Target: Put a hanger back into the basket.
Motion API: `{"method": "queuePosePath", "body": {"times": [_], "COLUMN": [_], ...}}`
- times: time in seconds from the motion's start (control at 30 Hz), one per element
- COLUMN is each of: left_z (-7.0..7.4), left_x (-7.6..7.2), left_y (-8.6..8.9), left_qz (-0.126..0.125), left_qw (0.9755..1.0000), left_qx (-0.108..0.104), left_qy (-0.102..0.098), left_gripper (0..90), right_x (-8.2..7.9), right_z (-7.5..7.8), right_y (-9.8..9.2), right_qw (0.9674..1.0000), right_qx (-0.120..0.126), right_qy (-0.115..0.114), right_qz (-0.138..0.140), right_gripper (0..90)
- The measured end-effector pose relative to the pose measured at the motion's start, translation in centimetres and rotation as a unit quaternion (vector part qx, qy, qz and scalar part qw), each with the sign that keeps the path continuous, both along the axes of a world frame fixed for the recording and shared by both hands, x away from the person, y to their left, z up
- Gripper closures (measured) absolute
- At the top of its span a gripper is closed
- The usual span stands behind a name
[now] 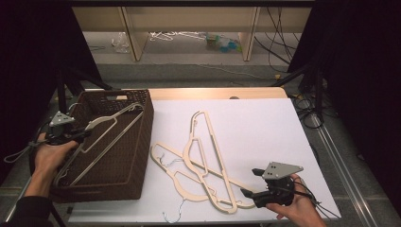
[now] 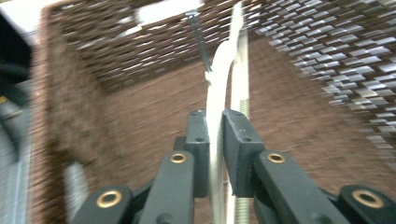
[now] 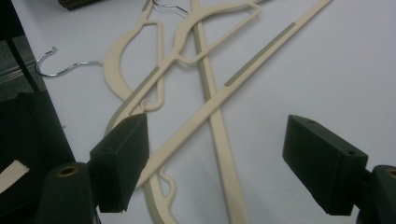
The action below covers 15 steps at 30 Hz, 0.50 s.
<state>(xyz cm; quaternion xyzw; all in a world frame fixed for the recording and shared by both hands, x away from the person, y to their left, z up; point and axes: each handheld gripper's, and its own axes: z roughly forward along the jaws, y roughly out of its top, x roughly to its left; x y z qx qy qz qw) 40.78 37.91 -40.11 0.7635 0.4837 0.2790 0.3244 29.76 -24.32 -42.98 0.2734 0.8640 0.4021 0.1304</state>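
Observation:
A brown wicker basket (image 1: 137, 156) stands at the table's left. A cream plastic hanger (image 1: 111, 137) lies slanted inside it, one end high near the far rim. My left gripper (image 1: 84, 134) is at the basket's left rim, shut on that hanger's near part. In the left gripper view the pads (image 2: 198, 140) clamp the thin hanger (image 2: 219, 70) edge-on above the woven basket floor (image 2: 140, 107). Several more cream hangers (image 1: 203, 156) lie crossed on the white sheet. My right gripper (image 1: 249, 182) hovers open at their near right end, jaws wide apart (image 3: 215, 128) over two crossing bars (image 3: 261, 51).
The white sheet (image 1: 265, 127) covers the tabletop right of the basket. Wire hooks stick out of the pile toward the front edge (image 1: 172, 215) (image 3: 51, 70). Black cables (image 1: 307, 113) run on the floor past the right edge. A wooden shelf unit (image 1: 189, 19) stands behind the table.

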Motion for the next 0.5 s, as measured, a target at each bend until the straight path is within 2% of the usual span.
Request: {"method": "queuePosePath", "body": {"times": [0.03, 0.07, 0.1, 0.13, 0.17, 0.2, 0.27, 0.3, 0.33, 0.37, 0.47, 0.5], "left_z": [0.0, -0.1, -0.1, -0.2, -0.4, -0.4, -0.3, -0.3, 0.0, 0.2, 0.7, 0.7], "left_x": [0.0, 0.0, 0.0, 0.0, -0.1, -0.1, -0.3, -0.3, -0.6, -0.8, -1.3, -1.3], "left_y": [0.0, 0.1, 0.2, 0.1, -0.1, 0.0, -0.1, -0.1, -0.3, -0.4, -1.1, -1.1], "left_qz": [0.0, 0.016, 0.025, 0.05, 0.075, 0.086, 0.09, 0.09, 0.099, 0.095, 0.103, 0.103], "left_qw": [1.0, 0.9999, 0.9996, 0.9985, 0.997, 0.9961, 0.9958, 0.9958, 0.9948, 0.9952, 0.9941, 0.9941], "left_qx": [0.0, 0.0, 0.011, 0.023, 0.019, 0.017, 0.009, 0.009, 0.014, 0.014, -0.003, -0.003], "left_qy": [0.0, 0.0, -0.001, 0.0, -0.008, -0.01, -0.012, -0.012, -0.017, -0.02, -0.034, -0.034], "left_gripper": [78.3, 78.3, 76.6, 71.3, 65.5, 61.1, 56.1, 52.1, 50.0, 49.2, 42.5, 39.4], "right_x": [0.0, 0.0, 0.0, -0.1, -0.1, -0.1, -0.1, -0.1, -0.1, -0.1, -0.1, -0.1], "right_z": [0.0, 0.0, 0.0, -0.1, -0.1, -0.2, -0.2, -0.2, -0.3, -0.3, -0.4, -0.4], "right_y": [0.0, 0.0, 0.1, 0.1, 0.1, 0.2, 0.2, 0.2, 0.2, 0.2, 0.4, 0.4], "right_qw": [1.0, 1.0, 1.0, 1.0, 1.0, 1.0, 1.0, 1.0, 1.0, 1.0, 0.9999, 0.9999], "right_qx": [-0.001, -0.001, -0.002, 0.001, 0.0, -0.002, -0.003, -0.002, -0.002, -0.003, -0.006, -0.006], "right_qy": [0.001, 0.001, 0.004, 0.006, 0.004, 0.005, 0.006, 0.006, 0.008, 0.008, 0.011, 0.011], "right_qz": [-0.001, -0.001, -0.002, -0.004, -0.002, 0.0, -0.001, -0.001, 0.0, -0.002, -0.002, -0.002], "right_gripper": [23.9, 23.9, 23.9, 23.9, 23.8, 23.8, 23.6, 23.6, 23.6, 23.6, 23.6, 23.6]}}
